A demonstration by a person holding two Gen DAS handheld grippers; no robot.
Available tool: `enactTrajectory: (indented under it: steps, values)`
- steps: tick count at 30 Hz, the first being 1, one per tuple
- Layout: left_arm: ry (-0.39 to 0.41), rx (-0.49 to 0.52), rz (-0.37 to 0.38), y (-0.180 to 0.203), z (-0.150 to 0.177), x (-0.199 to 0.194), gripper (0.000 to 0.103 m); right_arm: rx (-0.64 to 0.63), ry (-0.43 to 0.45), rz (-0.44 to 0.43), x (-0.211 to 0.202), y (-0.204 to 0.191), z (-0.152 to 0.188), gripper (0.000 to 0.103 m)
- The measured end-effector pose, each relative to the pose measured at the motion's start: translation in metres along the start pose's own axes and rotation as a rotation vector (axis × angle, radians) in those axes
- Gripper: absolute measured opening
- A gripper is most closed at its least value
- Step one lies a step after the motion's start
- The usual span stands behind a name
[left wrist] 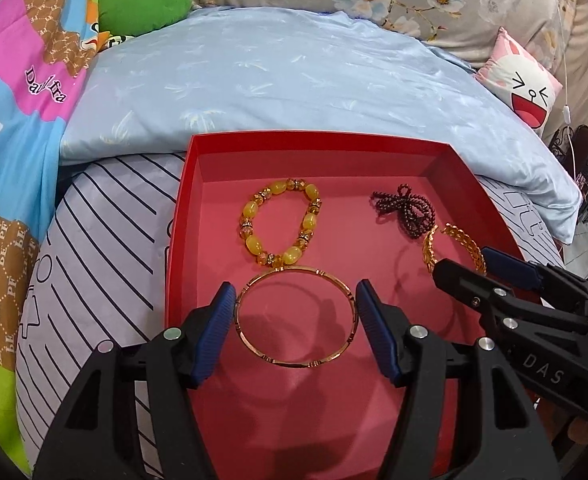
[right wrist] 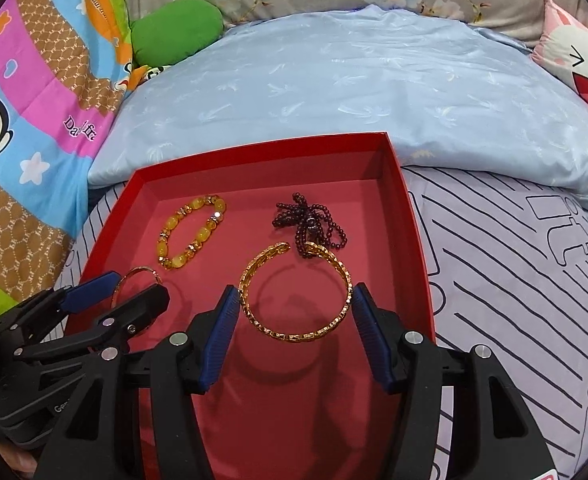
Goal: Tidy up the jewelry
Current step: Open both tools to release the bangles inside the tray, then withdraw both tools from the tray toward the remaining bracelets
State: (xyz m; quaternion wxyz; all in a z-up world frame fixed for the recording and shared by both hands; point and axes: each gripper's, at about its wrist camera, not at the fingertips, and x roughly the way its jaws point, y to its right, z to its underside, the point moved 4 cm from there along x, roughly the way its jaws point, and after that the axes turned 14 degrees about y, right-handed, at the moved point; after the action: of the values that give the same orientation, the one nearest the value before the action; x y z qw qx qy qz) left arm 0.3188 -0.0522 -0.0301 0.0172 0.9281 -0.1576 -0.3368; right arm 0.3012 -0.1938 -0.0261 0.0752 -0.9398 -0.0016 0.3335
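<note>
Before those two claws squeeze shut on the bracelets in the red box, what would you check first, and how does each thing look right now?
1. Thin gold bangle sits between the left gripper pads: ok.
2. Woven gold cuff sits between the right gripper pads: ok.
3. Pads already pressing the metal: cannot tell.
4. Cuff free of the dark bead strand: not ok, they touch.
5. Yellow bead bracelet apart from the bangle: cannot tell.
6. Red box lies flat: ok.
</note>
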Motion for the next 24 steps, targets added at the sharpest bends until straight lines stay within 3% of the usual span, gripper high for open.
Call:
enactTrajectory:
  steps: [13,24]
  values:
    - [0.021,-0.004,-0.009,0.0,-0.002,-0.008,0.064,-0.003,0.021,-0.006,-0.012,0.0,0.0,0.057]
    - [0.081,0.011,-0.002,0.011,-0.005,-0.056,0.064,-0.011,0.077,-0.022,-0.065,-0.009,-0.002,0.057]
